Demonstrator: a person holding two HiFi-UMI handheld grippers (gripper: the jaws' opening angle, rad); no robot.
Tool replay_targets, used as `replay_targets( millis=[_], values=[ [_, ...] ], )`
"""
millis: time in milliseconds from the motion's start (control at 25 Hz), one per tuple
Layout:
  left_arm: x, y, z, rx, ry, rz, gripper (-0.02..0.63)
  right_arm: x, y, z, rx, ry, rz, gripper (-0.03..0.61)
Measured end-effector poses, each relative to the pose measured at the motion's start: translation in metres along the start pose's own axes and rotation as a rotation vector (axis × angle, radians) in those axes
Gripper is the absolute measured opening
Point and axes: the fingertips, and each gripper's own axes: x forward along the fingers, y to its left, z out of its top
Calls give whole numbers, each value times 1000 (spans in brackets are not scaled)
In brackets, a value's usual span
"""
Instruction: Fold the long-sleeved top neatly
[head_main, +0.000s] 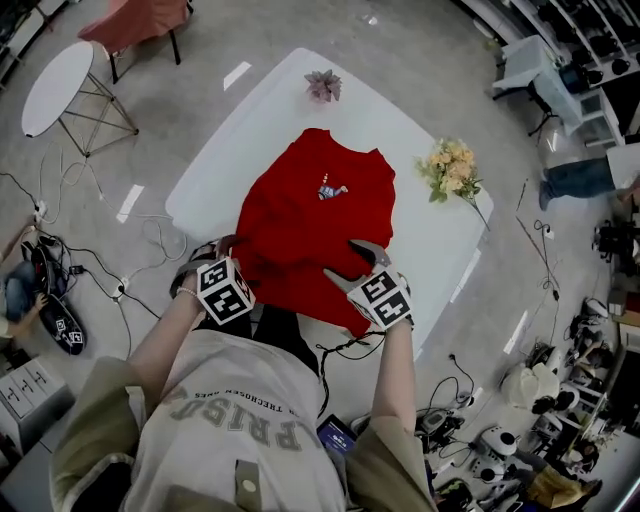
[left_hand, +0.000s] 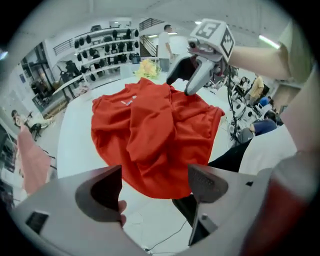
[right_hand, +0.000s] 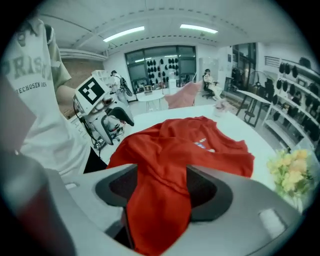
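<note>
A red long-sleeved top (head_main: 300, 220) lies bunched on the white table (head_main: 250, 130), with a small print on its chest and its near edge hanging over the table's front. My left gripper (head_main: 208, 255) is at the top's near left corner. In the left gripper view its jaws (left_hand: 155, 180) stand wide apart with nothing between them, and the red hem (left_hand: 160, 170) lies just beyond. My right gripper (head_main: 355, 268) is at the near right side. It is open, with a fold of the red top (right_hand: 160, 200) draped loosely between its jaws.
A yellow bouquet (head_main: 450, 170) lies at the table's right, and a pink flower (head_main: 323, 86) sits at its far edge. A round white side table (head_main: 55, 85) and a chair with pink cloth (head_main: 135, 20) stand at the far left. Cables (head_main: 130, 270) trail on the floor.
</note>
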Motion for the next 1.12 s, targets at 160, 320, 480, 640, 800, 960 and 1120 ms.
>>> replay_targets(
  millis=[160,320,480,640,800,960,1120],
  values=[
    [-17,-1,38,-42,-132,-16,394,-26,-52,-25,-42,63,-106,295],
    [8,-22,77,25,-105,-92,394,-9,-78,-42,-84,158,-50,295],
    [27,-29,79,23,-40,-116,394,0,-96,-80,-94,286,27,295],
    [35,-24,72,-25,-9,-101,394,-7,-118,-105,-88,323,35,295],
    [48,-23,64,-65,32,-92,394,-13,-131,-112,-77,304,32,295],
    [58,-21,59,-61,52,-69,394,-11,-131,-111,-87,291,51,295],
    [43,-20,62,-73,19,-53,394,-26,-125,-98,-53,192,36,295]
  ],
)
